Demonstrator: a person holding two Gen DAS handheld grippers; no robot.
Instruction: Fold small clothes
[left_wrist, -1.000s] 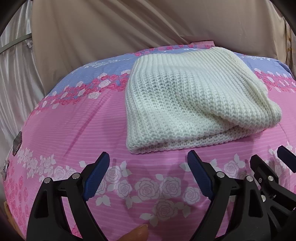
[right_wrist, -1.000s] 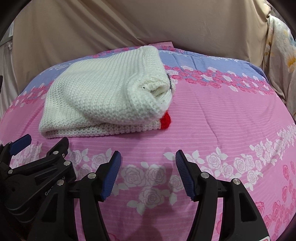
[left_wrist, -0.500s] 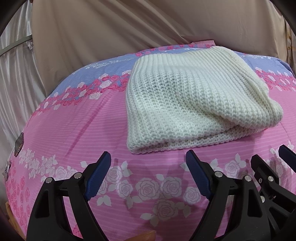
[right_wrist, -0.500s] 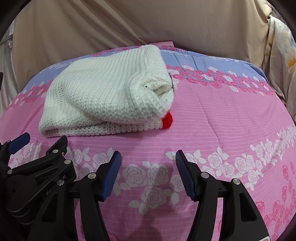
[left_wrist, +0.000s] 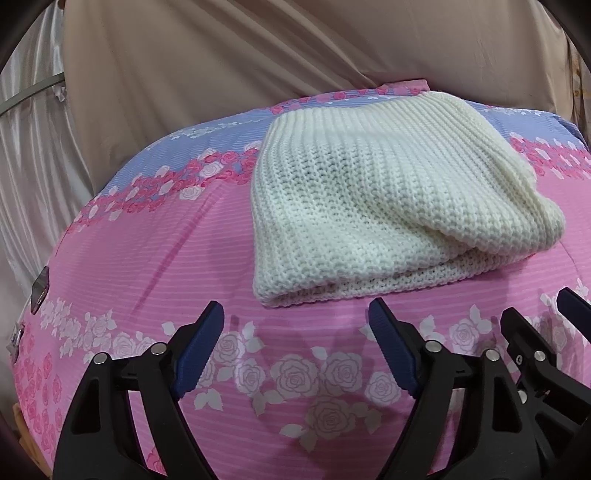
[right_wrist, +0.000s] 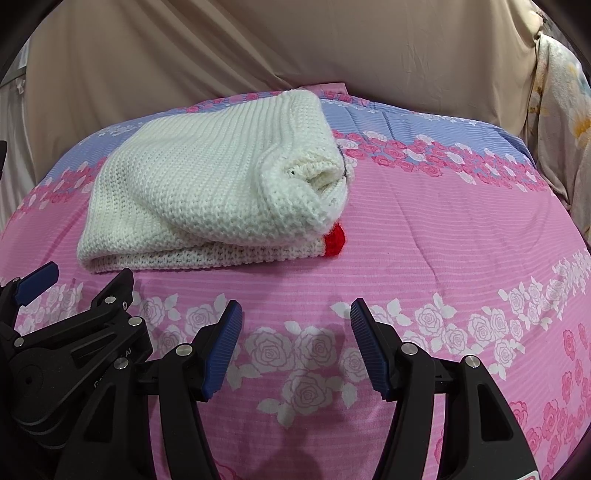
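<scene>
White knit garment (left_wrist: 373, 206) already folded into a thick bundle with a red tuft (right_wrist: 335, 240) poking from one end, lying on the pink rose-print bedspread (right_wrist: 424, 266) toward its far, blue-banded side. Just short of the garment's near edge: left gripper (left_wrist: 295, 328) empty, jaws closing slightly though apart; right gripper (right_wrist: 295, 325) beside it, spread, holding nothing. Judged near done; at most a tidy-up left.

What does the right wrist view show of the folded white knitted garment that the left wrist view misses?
Right wrist only: a red knitted patch at the garment's right end, and the rolled layers there. Left wrist only: a small dark device at the bed's left edge. Both: the folded white knitted garment on the pink rose-print bedspread, left gripper closing on nothing, right gripper open and empty.
</scene>
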